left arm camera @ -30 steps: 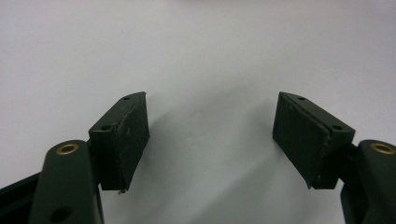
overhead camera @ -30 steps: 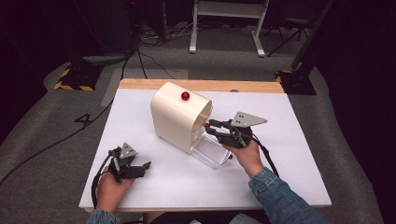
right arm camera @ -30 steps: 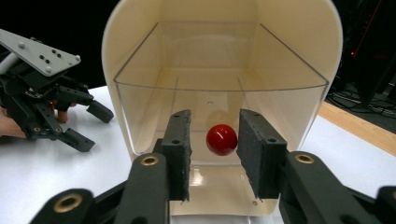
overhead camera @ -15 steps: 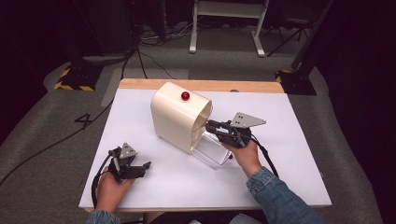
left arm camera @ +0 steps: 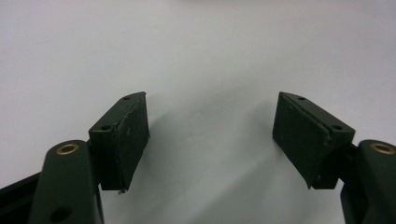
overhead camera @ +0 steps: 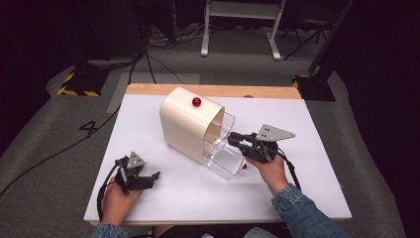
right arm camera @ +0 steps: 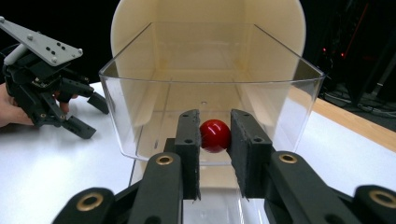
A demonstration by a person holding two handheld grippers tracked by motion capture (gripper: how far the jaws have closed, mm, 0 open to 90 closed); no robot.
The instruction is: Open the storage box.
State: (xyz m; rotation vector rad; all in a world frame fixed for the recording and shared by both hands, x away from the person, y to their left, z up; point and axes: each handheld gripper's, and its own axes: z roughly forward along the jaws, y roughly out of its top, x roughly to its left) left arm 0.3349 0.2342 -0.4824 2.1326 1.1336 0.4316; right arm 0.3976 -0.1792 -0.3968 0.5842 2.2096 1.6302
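Since a second ago the clear drawer has been drawn out of the cream housing, toward five o'clock in the high view, so opening is judged under way. The right gripper, its jaws just closed, is clamped on the drawer's red knob. The left gripper, at seven o'clock on the table, is held wide and empty. Counted: one housing, one drawer, two red knobs, the second on top, and two grippers.

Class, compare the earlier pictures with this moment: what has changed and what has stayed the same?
The right gripper has just closed its jaws on the red knob and drawn the clear drawer out of the cream box. The left gripper stayed resting open on the table.
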